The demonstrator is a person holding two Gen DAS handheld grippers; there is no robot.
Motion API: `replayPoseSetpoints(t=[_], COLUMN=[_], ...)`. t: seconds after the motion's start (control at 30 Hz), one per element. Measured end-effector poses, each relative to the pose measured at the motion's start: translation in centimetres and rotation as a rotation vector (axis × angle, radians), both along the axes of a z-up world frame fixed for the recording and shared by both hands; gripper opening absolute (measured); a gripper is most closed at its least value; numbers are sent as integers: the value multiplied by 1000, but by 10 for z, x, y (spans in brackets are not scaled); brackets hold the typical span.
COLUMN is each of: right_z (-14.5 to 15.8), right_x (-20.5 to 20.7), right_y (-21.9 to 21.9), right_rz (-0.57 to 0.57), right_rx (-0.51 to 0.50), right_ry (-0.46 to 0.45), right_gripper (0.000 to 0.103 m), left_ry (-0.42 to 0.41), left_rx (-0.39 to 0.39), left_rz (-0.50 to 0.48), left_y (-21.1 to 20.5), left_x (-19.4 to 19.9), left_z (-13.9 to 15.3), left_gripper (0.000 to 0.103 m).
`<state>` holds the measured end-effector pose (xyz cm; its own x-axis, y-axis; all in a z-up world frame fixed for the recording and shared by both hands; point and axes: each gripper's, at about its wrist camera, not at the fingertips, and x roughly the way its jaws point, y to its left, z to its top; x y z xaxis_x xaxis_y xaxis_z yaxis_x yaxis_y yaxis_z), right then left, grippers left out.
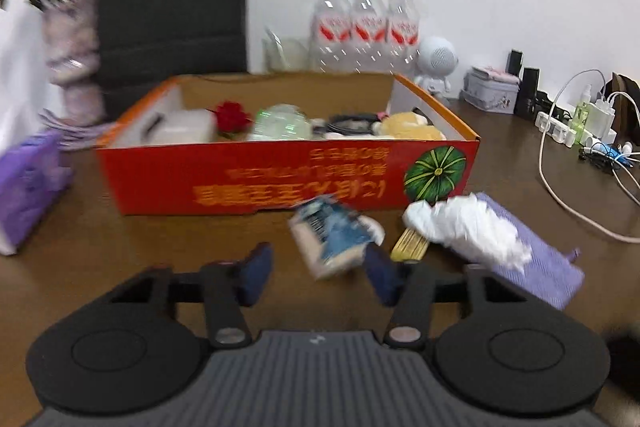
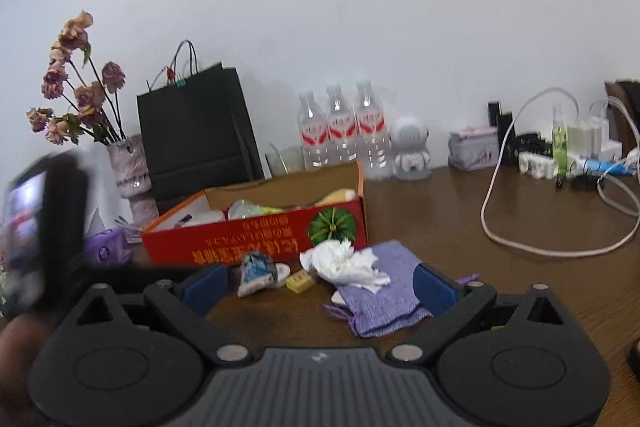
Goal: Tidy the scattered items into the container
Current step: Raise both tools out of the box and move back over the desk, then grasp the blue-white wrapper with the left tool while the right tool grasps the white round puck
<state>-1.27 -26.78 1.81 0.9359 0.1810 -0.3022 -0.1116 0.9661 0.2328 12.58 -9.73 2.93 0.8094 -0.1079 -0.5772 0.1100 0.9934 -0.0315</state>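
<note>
Closing on shoe (image 1: 334, 241) | left gripper (image 1: 318, 273) part-shut, contact seemingly unmade | right gripper (image 2: 320, 283) released | box (image 1: 280, 179) at 12 o'clock | centring advised.

Left gripper (image 1: 318, 277): black plastic frame, two round disc housings with raised inner rings, grey ribbed centre plate bearing a small pale mark. Two black link arms, each pinned by a silver round-headed screw. Fingers (image 1: 256, 277) padded in dark blue.

Right gripper (image 2: 318, 283): identical build; triangular cut-outs in the outer brackets, small silver screws at the link ends, blue pads (image 2: 434, 289).
</note>
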Motion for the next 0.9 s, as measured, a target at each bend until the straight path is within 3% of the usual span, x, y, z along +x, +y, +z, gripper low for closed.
replayPoseSetpoints(t=[0.03, 0.07, 0.1, 0.13, 0.23, 0.43, 0.53, 0.6, 0.9], right_z=[-1, -2, -3, -4, -4, 9, 10, 8, -20], right_x=[3, 5, 7, 10, 19, 37, 62, 85, 169], right_y=[0, -1, -1, -2, 0, 10, 30, 48, 96], right_rz=[0, -1, -1, 0, 11, 136, 233, 265, 267], right_rx=[-1, -8, -16, -19, -24, -42, -92, -161, -286], right_ry=[3, 3, 3, 9, 29, 47, 89, 130, 253], right_gripper=[100, 100, 100, 100, 100, 98, 87, 73, 67], left_ry=[12, 19, 25, 36, 39, -60, -50, -16, -8], left_rx=[-14, -26, -37, -47, -53, 32, 42, 49, -23], left_rz=[-8, -10, -7, -2, 1, 26, 106, 158, 150], left_y=[-2, -4, -5, -4, 0, 31, 56, 70, 86], left_x=[9, 17, 23, 26, 17, -35, -37, -34, -37], left_z=[-2, -5, -7, -8, -9, 6, -1, -9, -2], left_gripper=[49, 40, 30, 12, 3, 3, 3, 3, 4])
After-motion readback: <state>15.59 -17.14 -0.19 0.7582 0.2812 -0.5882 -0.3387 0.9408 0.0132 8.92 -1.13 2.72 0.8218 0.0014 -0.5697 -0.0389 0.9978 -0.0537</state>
